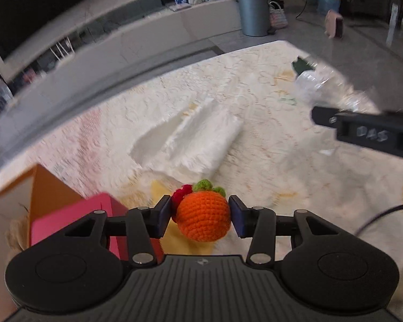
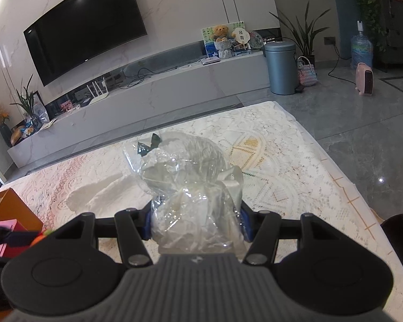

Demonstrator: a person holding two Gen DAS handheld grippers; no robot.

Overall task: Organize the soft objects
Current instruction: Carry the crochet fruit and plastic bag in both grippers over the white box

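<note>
A crocheted orange fruit (image 1: 203, 218) with green leaves and a red tuft hangs above the lace-covered table (image 1: 268, 161), clamped between the blue pads of my left gripper (image 1: 201, 216). My right gripper (image 2: 197, 221) is shut on a crinkled clear plastic bag (image 2: 185, 166) with white material inside, held over the table's middle. In the left wrist view that bag (image 1: 317, 83) shows at the right, beside a black finger (image 1: 325, 116) of the right gripper. A white fluffy cloth (image 1: 190, 139) lies on the table between both.
An orange box (image 1: 40, 185) with a pink box (image 1: 75, 214) in it stands at the table's left. A yellow cloth (image 1: 172, 236) lies under the held fruit. Beyond the table are a low TV cabinet (image 2: 174, 88), a grey bin (image 2: 280, 67) and bare floor.
</note>
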